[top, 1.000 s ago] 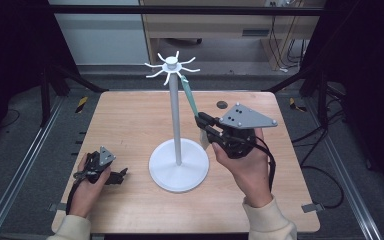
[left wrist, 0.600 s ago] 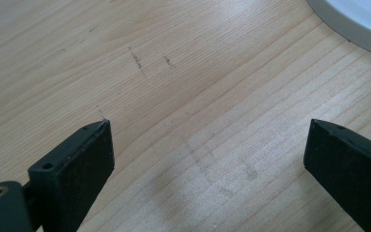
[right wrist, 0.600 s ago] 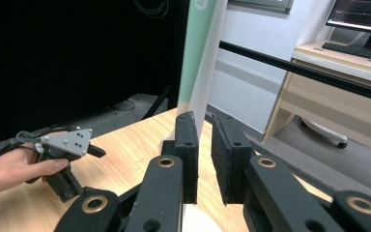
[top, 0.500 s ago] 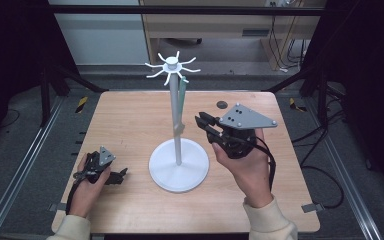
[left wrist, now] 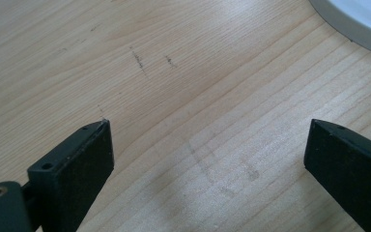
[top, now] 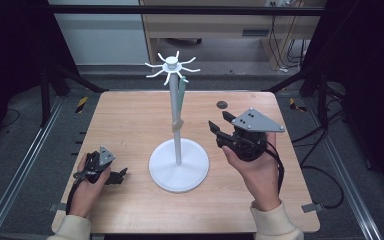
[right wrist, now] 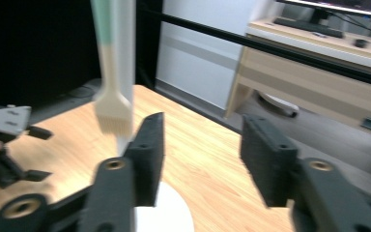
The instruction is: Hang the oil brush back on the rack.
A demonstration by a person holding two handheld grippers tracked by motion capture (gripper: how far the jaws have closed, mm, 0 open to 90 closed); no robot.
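High view: brush (top: 180,97) hangs on the stand (top: 178,170); we have let go.
Our right gripper (top: 221,132) sits just beside the pole, its jaws having just spread, nothing between them. Hanging looks done; only pulling away seems left. Our left gripper (top: 119,175) rests on the table (top: 130,115), jaws apart and empty. Right gripper view puts the bristles by one jaw, apart from it.

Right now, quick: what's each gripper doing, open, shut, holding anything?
Left gripper: open, nothing between its fingers, low over the table.
Right gripper: fingers have just been opening, nothing between them; the brush hangs on the stand.
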